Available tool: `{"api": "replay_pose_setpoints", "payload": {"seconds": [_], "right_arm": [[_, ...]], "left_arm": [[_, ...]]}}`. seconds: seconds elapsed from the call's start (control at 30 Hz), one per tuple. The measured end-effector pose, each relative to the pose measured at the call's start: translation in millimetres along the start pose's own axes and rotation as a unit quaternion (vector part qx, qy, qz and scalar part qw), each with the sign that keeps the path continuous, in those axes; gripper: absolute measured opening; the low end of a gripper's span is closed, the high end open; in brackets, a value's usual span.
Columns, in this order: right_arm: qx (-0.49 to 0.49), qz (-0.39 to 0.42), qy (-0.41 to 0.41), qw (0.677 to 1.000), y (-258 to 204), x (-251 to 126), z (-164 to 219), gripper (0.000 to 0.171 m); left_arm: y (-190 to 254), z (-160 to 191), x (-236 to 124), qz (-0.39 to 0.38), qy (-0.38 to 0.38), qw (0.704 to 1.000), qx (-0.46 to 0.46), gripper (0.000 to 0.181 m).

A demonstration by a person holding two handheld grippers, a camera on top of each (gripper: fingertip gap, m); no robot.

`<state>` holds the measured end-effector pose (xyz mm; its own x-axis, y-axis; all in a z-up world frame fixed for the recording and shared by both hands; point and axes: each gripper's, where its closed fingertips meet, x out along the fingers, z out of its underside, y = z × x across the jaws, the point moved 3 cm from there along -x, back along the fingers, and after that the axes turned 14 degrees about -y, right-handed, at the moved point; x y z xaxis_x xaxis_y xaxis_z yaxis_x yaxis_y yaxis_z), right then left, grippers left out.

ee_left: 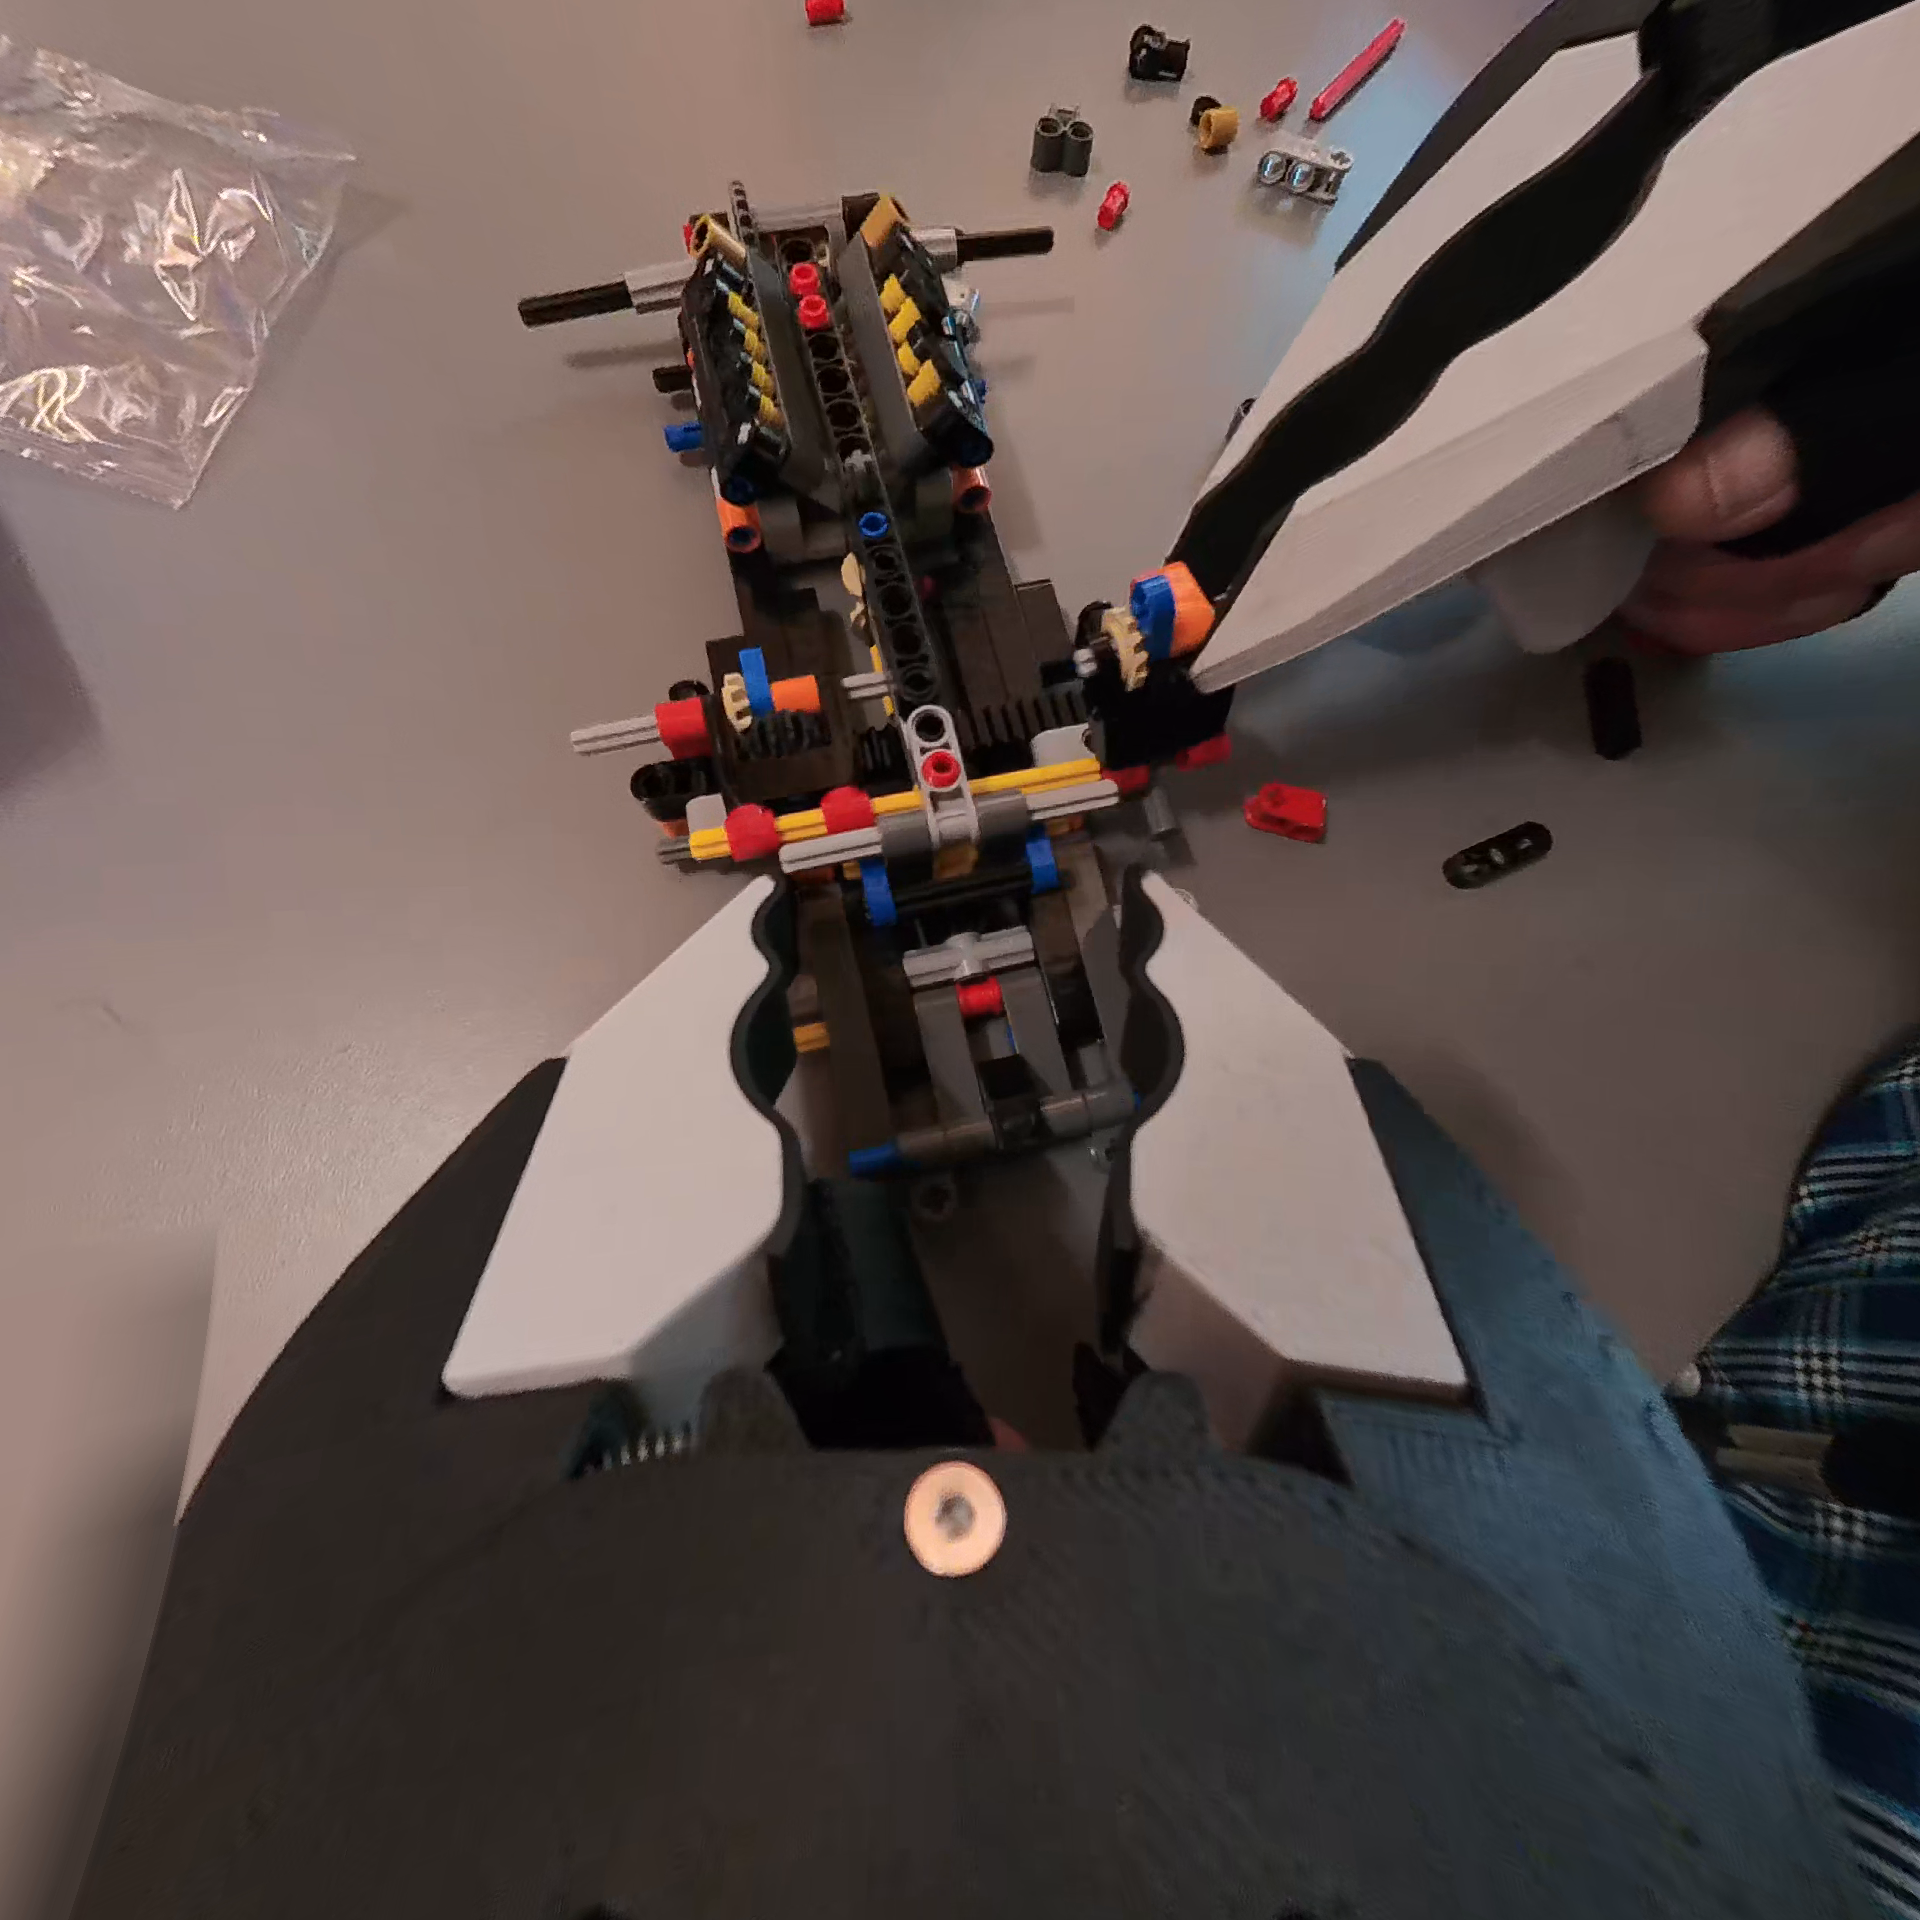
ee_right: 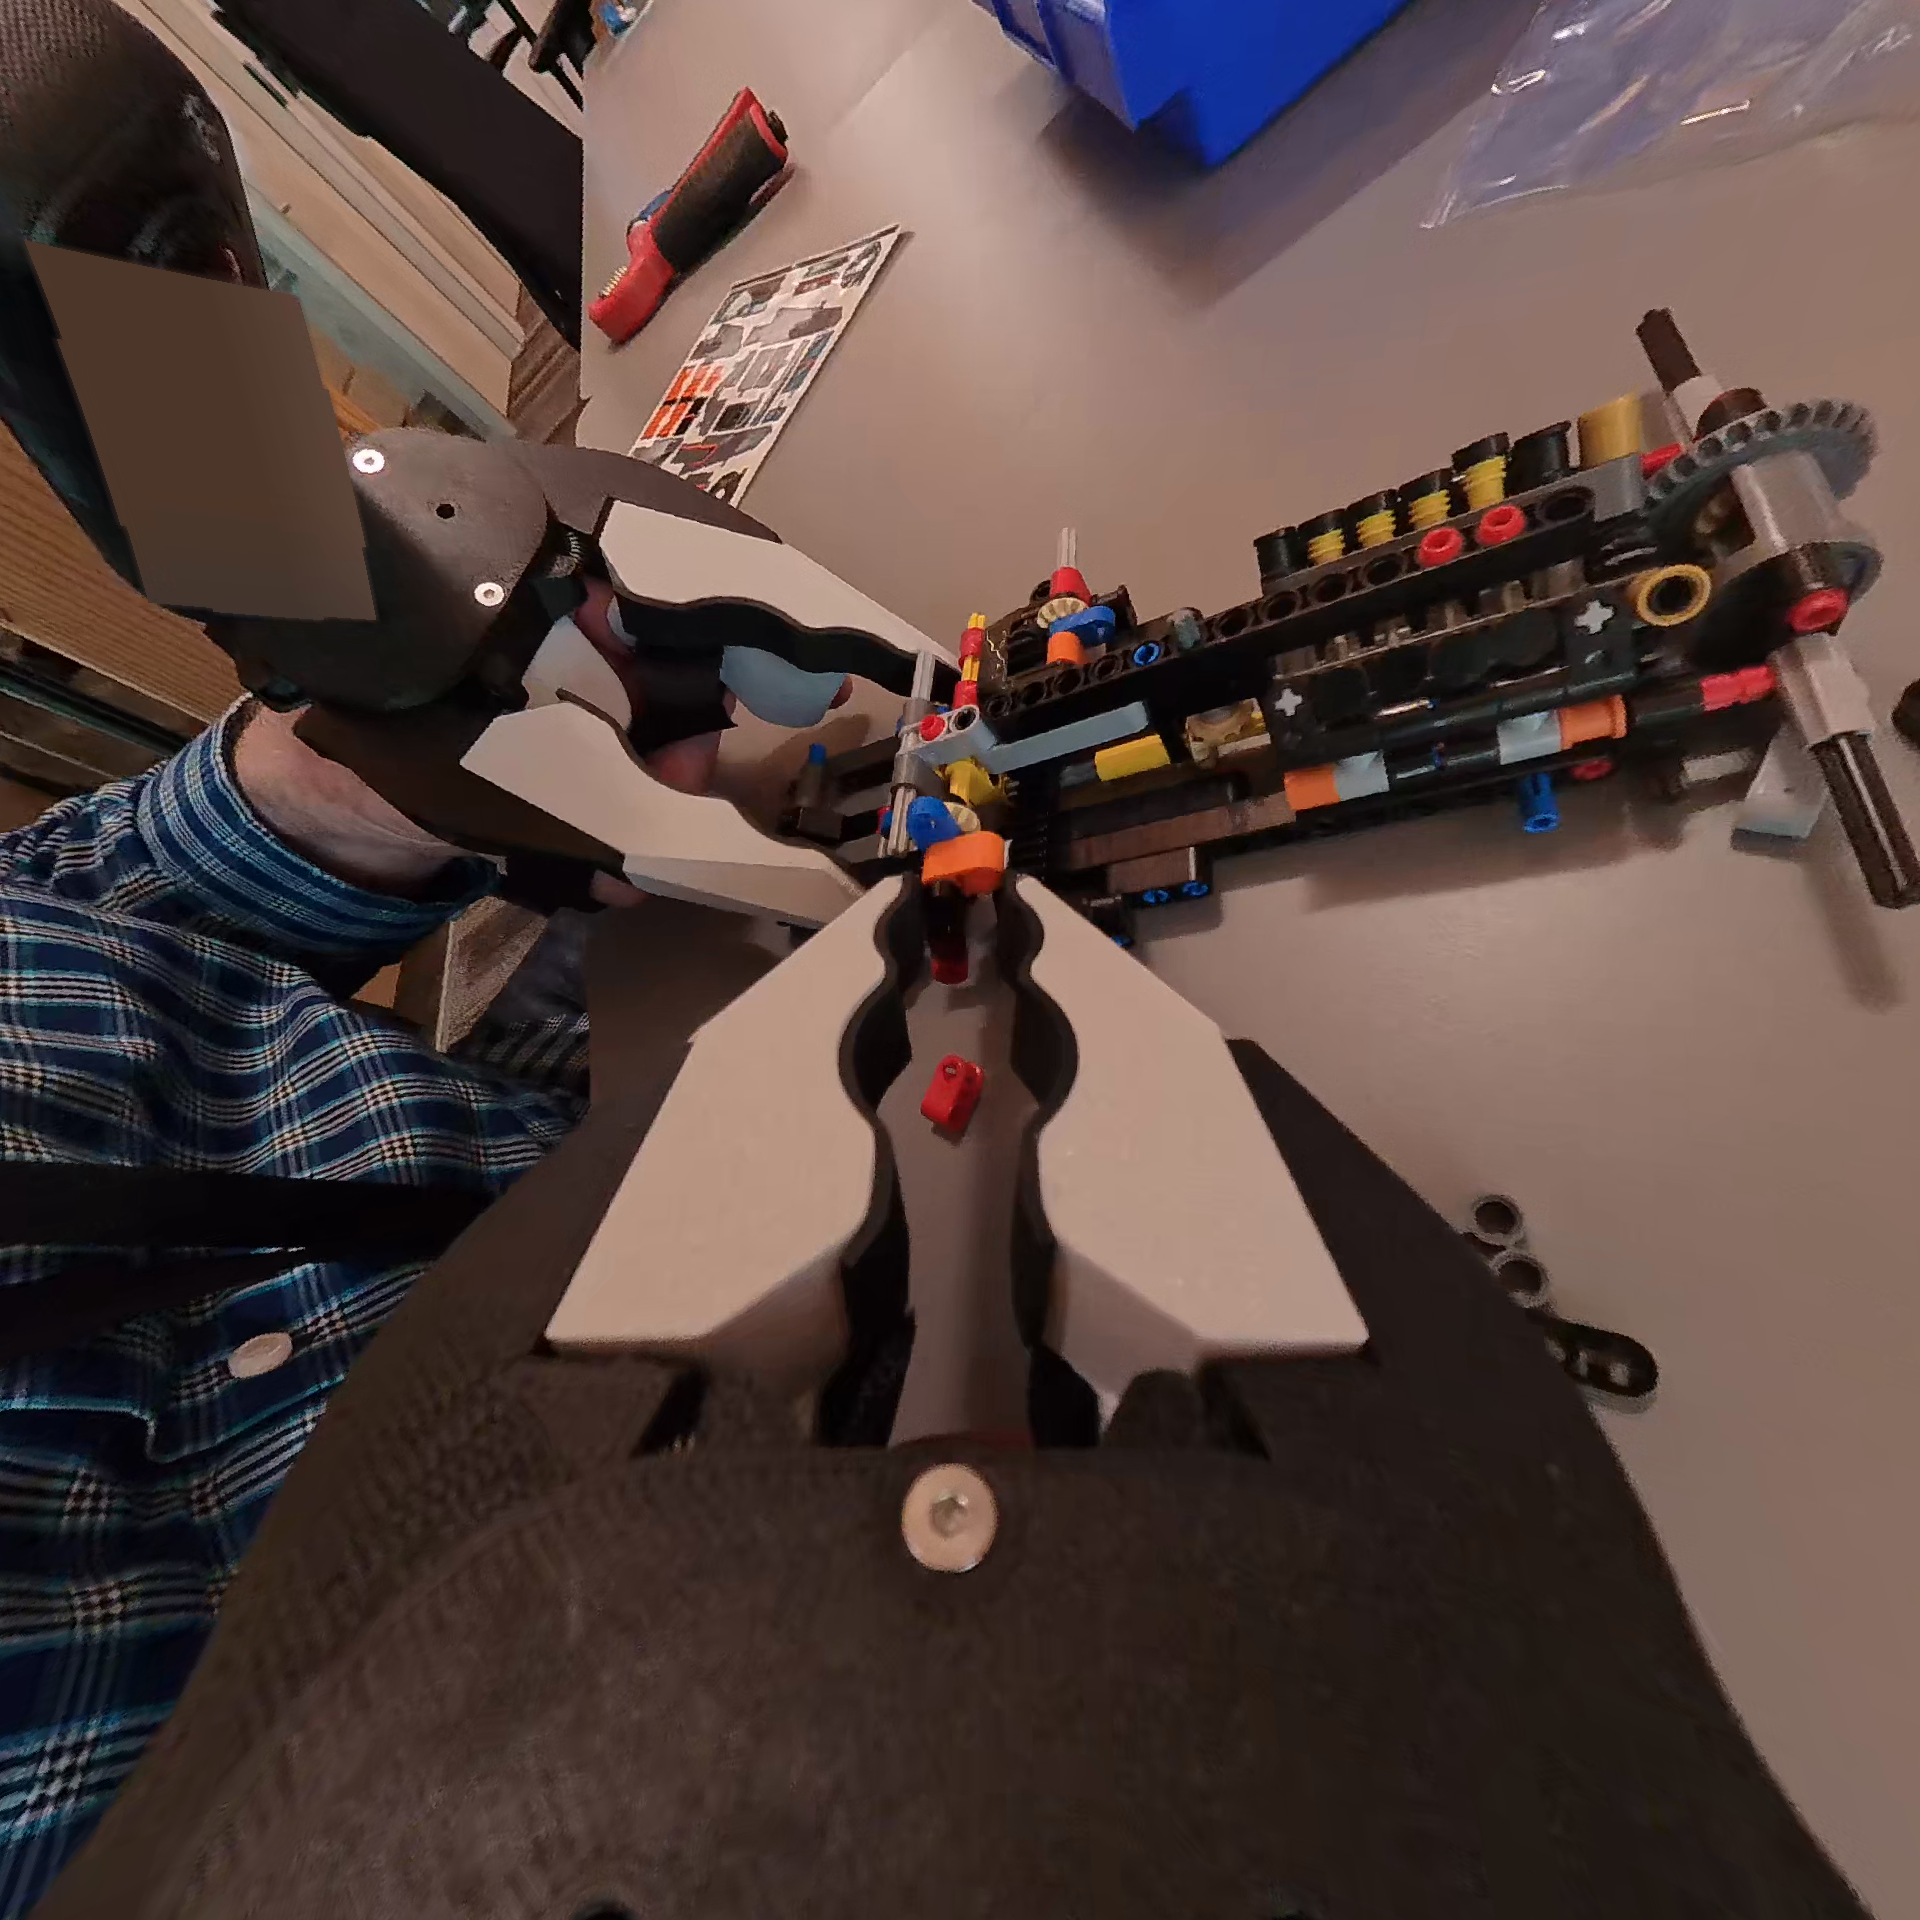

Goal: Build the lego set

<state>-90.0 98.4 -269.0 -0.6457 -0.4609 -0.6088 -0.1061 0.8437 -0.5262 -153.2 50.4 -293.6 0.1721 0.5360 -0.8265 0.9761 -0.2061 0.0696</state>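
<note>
The long black Lego chassis (ee_left: 883,540), with yellow, red, blue and orange parts, lies on the grey table (ee_left: 364,831). My left gripper (ee_left: 956,914) is shut on its near end, one finger on each side. It also shows in the right wrist view (ee_right: 899,769). My right gripper (ee_right: 958,909) comes in from the chassis's right side (ee_left: 1210,623). It is shut on a small sub-assembly with an orange connector (ee_right: 961,857), a blue part and a tan gear on a black block (ee_left: 1153,717), held against the chassis (ee_right: 1403,665).
Loose parts lie around: a red connector (ee_left: 1285,808), a black liftarm (ee_left: 1496,854), small pieces and a red axle (ee_left: 1356,71) at the far right. A plastic bag (ee_left: 135,281) lies far left. A sticker sheet (ee_right: 769,364), a red tool (ee_right: 691,208) and a blue box (ee_right: 1216,62) lie beyond. Spacing between my two grippers at the tips: around 5 cm.
</note>
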Motion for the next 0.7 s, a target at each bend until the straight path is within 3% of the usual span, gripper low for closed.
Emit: {"api": "replay_pose_setpoints", "payload": {"seconds": [0.7], "right_arm": [[-0.048, 0.037, 0.028, 0.998, -5.1, -0.5, -2.3, 0.010]], "left_arm": [[-0.2, 0.4, 1.0, -0.001, -0.003, 1.000, -0.002, 0.059]]}}
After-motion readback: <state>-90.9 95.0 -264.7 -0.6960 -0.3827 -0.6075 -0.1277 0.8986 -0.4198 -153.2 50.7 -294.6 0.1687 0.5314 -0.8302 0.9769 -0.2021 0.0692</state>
